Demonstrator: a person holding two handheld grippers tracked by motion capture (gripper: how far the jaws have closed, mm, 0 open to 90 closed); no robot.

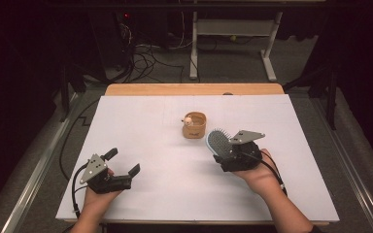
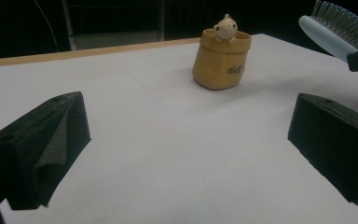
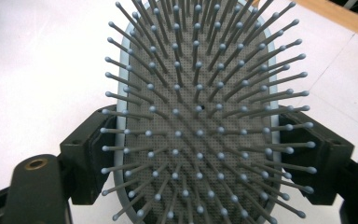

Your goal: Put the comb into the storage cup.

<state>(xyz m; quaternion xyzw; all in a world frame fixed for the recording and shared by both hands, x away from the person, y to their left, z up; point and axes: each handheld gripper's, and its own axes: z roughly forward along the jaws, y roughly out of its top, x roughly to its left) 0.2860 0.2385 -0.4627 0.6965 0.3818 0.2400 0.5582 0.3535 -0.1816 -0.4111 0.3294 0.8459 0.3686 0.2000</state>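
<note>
A pale blue hairbrush with grey bristles is clamped across its head by my right gripper, held above the white table right of centre. In the right gripper view the brush head faces the camera, bristles up, with both black jaws pressed on its sides. A small tan pouch with a little figure peeking out stands just beyond the brush, mid-table. My left gripper rests low at the front left, jaws wide apart and empty. From the left gripper view the pouch stands ahead and the brush hangs at top right.
The white sheet covers a wooden table whose far edge shows. Beyond it are a desk frame and cables on the floor. A black cable trails from the left gripper.
</note>
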